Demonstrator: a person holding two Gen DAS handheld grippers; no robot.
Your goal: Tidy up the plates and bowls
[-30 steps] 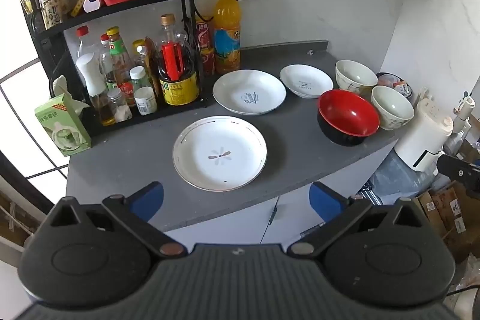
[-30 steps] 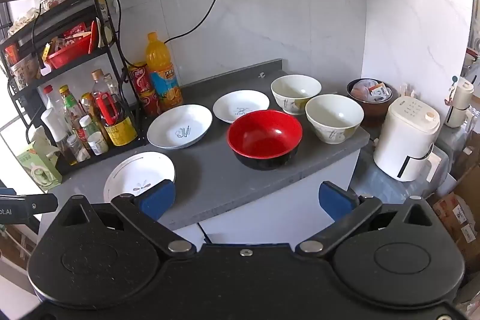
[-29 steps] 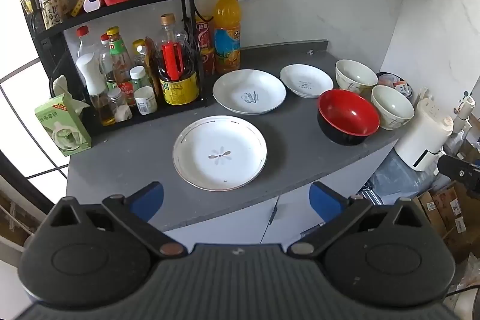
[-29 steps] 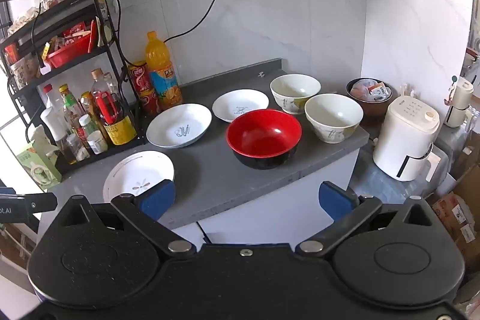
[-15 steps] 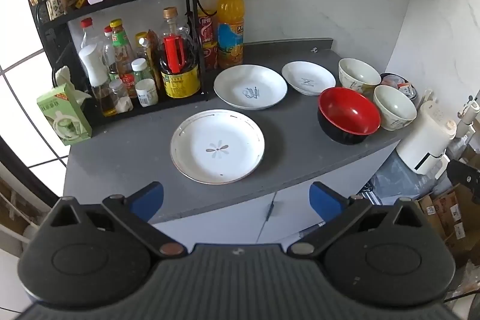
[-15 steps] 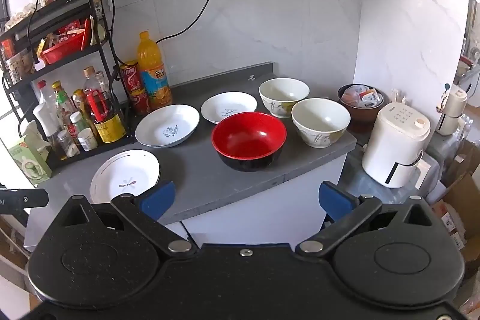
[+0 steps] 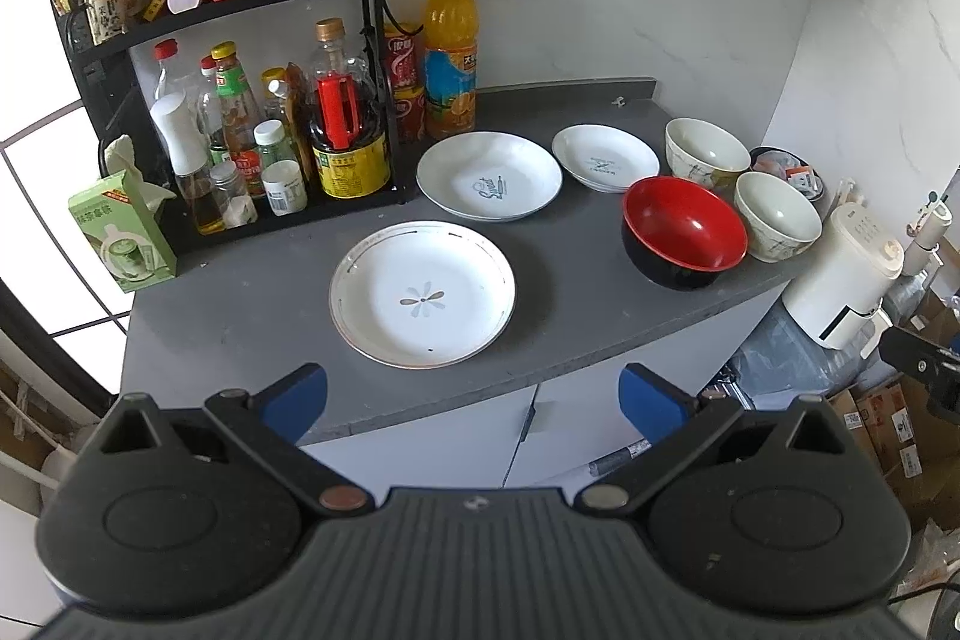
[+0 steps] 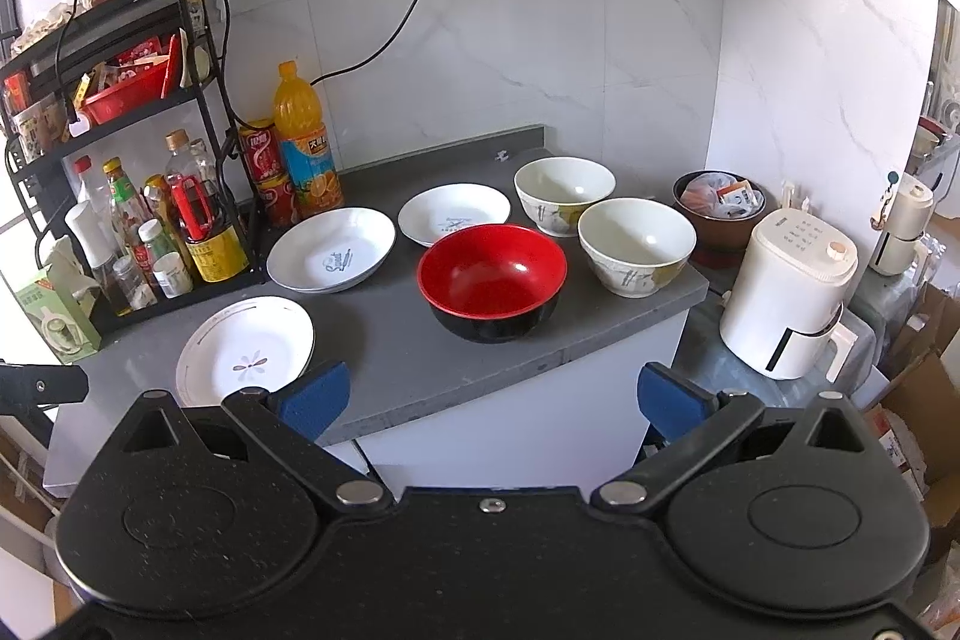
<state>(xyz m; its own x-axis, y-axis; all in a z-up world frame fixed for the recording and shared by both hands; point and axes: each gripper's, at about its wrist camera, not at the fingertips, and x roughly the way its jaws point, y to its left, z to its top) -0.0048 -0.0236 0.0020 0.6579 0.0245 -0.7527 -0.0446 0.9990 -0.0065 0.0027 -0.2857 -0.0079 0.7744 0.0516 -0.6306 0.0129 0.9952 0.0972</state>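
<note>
On the grey counter (image 7: 252,304) lie three white plates: a flower-print plate (image 7: 422,293) in front, a larger plate (image 7: 489,174) behind it, and a small plate (image 7: 605,158) to its right. A red-and-black bowl (image 7: 684,239) and two cream bowls (image 7: 707,152) (image 7: 776,215) stand at the right end. The same dishes show in the right wrist view: flower plate (image 8: 246,349), red bowl (image 8: 492,279), cream bowls (image 8: 564,193) (image 8: 636,244). My left gripper (image 7: 474,391) and right gripper (image 8: 489,397) are open, empty, and held short of the counter's front edge.
A black rack (image 7: 240,10) with sauce bottles, a red basket and an orange soda bottle (image 7: 450,52) stands at the back left. A green tissue box (image 7: 123,235) sits at the left end. A white appliance (image 8: 786,292) and a brown bowl of packets (image 8: 720,202) stand right of the counter.
Both grippers have drifted slightly, so the counter has shifted a little in each view. Both stay open and empty. No dish has moved.
</note>
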